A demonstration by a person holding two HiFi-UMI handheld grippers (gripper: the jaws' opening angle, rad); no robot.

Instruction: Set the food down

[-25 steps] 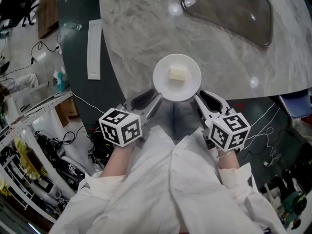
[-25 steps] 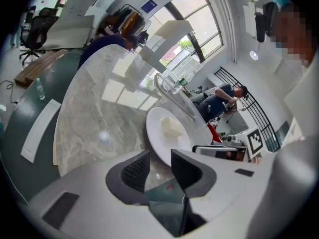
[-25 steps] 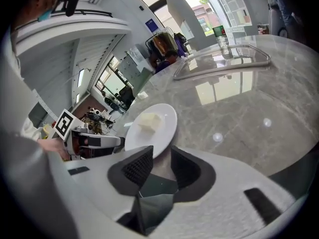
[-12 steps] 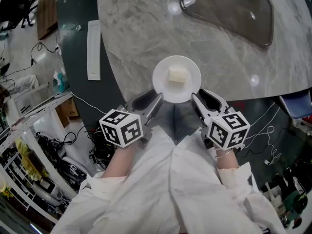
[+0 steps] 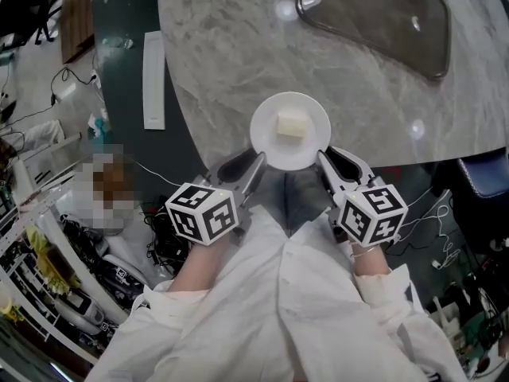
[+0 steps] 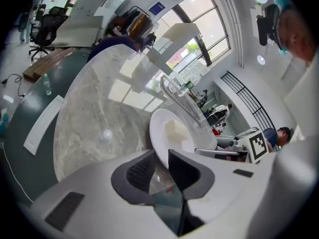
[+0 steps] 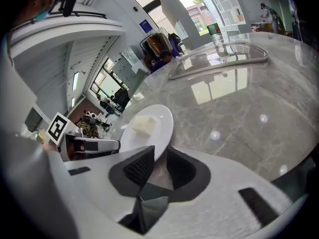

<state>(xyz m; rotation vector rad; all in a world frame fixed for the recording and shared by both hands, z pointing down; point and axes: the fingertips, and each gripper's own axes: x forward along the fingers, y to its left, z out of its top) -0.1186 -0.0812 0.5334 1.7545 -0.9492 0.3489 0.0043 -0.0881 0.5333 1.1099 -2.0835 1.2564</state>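
A white plate (image 5: 266,134) with a pale cube of food (image 5: 291,124) rests at the near edge of the marble table (image 5: 231,46). My left gripper (image 5: 254,162) is shut on the plate's left rim and my right gripper (image 5: 326,159) on its right rim. In the left gripper view the rim (image 6: 160,133) runs down between the dark pads (image 6: 141,169), with the food (image 6: 174,131) beyond. The right gripper (image 7: 158,162) has just been closing, with the plate's rim (image 7: 162,126) between its pads; the food (image 7: 143,124) lies on that plate.
A dark glass tray (image 5: 374,14) lies at the far side of the table. A long white strip (image 5: 153,78) lies on the dark surface to the left. Cables and cluttered shelves (image 5: 71,245) cover the floor at the lower left.
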